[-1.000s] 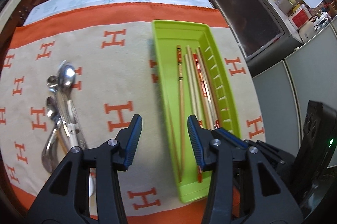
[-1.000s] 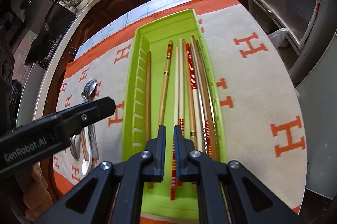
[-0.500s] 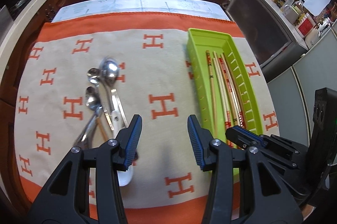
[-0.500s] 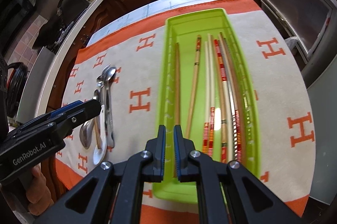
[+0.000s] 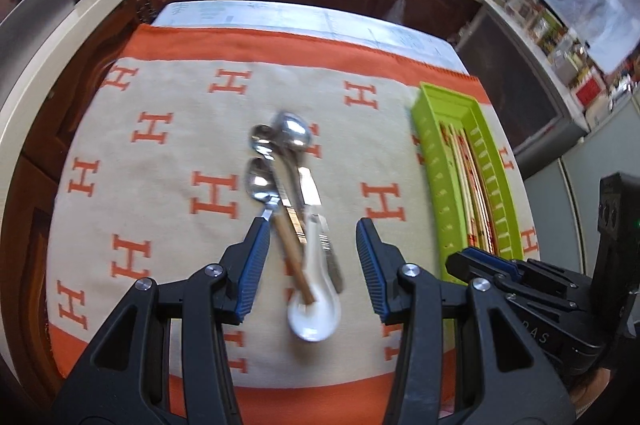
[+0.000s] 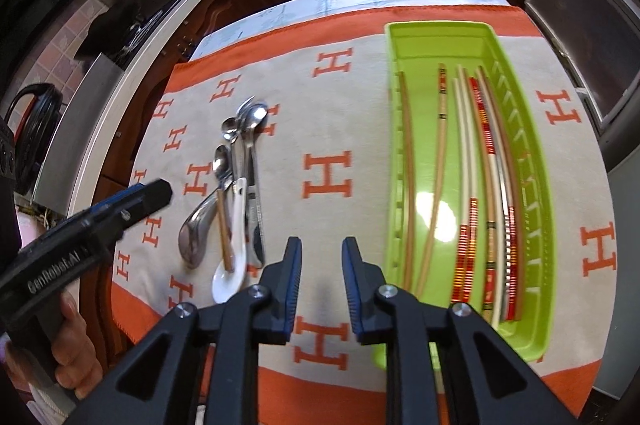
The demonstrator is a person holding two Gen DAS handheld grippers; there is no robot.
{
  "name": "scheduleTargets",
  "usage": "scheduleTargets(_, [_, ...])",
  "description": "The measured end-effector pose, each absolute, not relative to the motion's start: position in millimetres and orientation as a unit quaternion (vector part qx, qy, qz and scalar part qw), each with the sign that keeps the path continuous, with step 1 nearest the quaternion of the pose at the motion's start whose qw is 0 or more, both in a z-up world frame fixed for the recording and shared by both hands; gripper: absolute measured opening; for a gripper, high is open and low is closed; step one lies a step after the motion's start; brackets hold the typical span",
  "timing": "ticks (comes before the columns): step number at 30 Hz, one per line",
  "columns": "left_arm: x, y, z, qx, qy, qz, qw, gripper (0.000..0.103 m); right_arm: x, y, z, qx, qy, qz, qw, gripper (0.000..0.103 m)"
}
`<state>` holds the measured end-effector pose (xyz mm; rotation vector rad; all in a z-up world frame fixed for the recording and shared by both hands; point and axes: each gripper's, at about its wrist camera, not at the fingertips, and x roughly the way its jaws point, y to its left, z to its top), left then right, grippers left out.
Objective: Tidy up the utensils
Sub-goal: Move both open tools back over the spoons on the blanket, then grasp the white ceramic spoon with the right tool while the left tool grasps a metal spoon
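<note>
centring my left tool (image 5: 308,257) over the spoon pile (image 5: 290,193) comes first: its jaws are spread wide, holding nothing, straddling the handles. i should pick one handle only, ideally the white ceramic spoon (image 5: 316,309) lying on the cloth (image 5: 160,185) of the desk, and avoid pinching the wooden stick (image 5: 294,259) lying in its bowl. my right tool (image 6: 320,281) is part released and empty, hovering beside the green tray (image 6: 436,33). that tray holds only chopsticks (image 6: 476,181), laid lengthwise; no spoons are in it.
</note>
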<state>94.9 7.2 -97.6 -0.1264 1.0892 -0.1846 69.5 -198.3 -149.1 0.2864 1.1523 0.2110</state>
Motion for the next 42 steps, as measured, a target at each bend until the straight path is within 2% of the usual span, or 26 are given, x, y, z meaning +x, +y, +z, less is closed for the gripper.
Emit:
scheduleTargets(10, [97, 76, -109, -0.088, 0.522, -0.049, 0.847, 0.042, 85, -156, -160, 0.113, 0.565, 0.138, 0.806, 0.020])
scheduleTargets(19, [97, 71, -140, -0.059, 0.549, -0.077, 0.830, 0.042, 94, -130, -192, 0.124, 0.601, 0.178, 0.769, 0.020])
scheduleTargets(26, [109, 70, -163, -0.071, 0.567, -0.161, 0.805, 0.042, 94, -122, -206, 0.131, 0.620, 0.194, 0.749, 0.020])
scheduleTargets(31, [119, 67, -176, -0.042, 0.570, -0.209, 0.793, 0.042, 94, -119, -210, 0.128, 0.624, 0.199, 0.745, 0.020])
scheduleTargets(37, [132, 64, -195, -0.033, 0.587, -0.241, 0.772, 0.042, 94, -114, -220, 0.129, 0.634, 0.204, 0.735, 0.010])
scheduleTargets(42, [138, 55, -203, -0.008, 0.584, -0.268, 0.766, 0.042, 92, -115, -221, 0.130, 0.632, 0.208, 0.735, 0.010])
